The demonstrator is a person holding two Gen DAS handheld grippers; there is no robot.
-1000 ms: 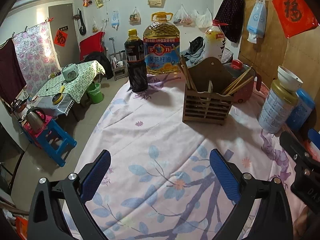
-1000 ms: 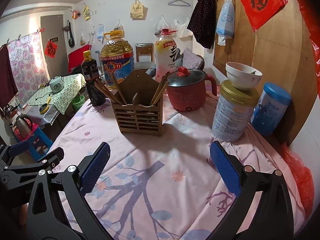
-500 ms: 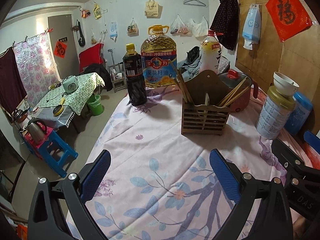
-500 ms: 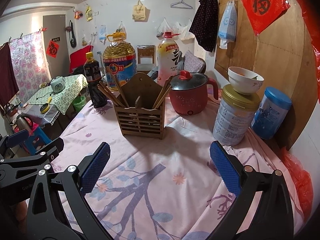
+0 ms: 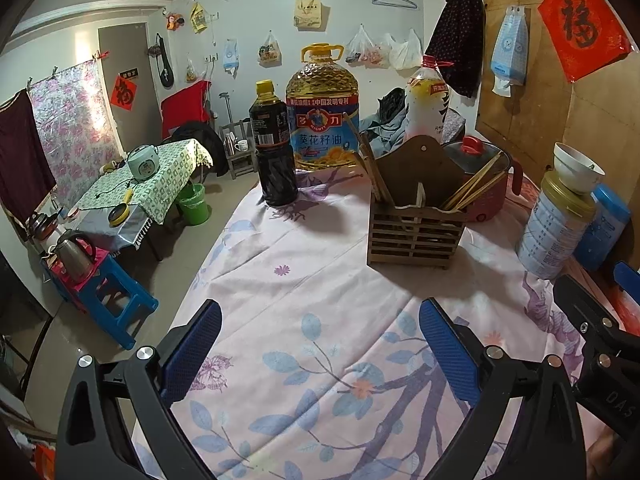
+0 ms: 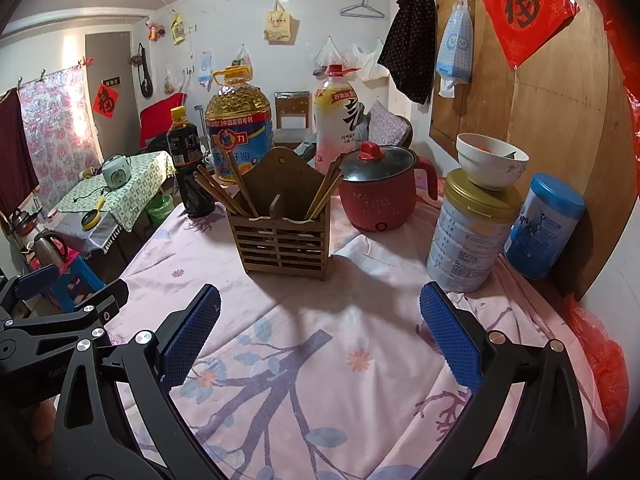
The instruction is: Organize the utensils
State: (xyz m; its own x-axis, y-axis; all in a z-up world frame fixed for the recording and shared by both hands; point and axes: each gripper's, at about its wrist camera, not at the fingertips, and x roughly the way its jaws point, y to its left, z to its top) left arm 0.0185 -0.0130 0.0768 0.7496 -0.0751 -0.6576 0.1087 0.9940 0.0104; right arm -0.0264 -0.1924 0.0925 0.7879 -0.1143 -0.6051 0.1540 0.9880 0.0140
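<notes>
Both grippers, left (image 5: 320, 354) and right (image 6: 320, 336), released above tabletop (image 6: 320, 360); approach wooden chopstick holder (image 6: 282, 236) squarely; pinch chopsticks (image 6: 326, 190) high.

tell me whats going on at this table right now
A person holds a claw in each hand over the floral tablecloth, and both the left claw and the right claw are open and empty. Ahead stands a wooden slatted utensil holder with chopsticks leaning in both its compartments. No utensils lie loose on the cloth. Nothing is being gripped at this moment.
</notes>
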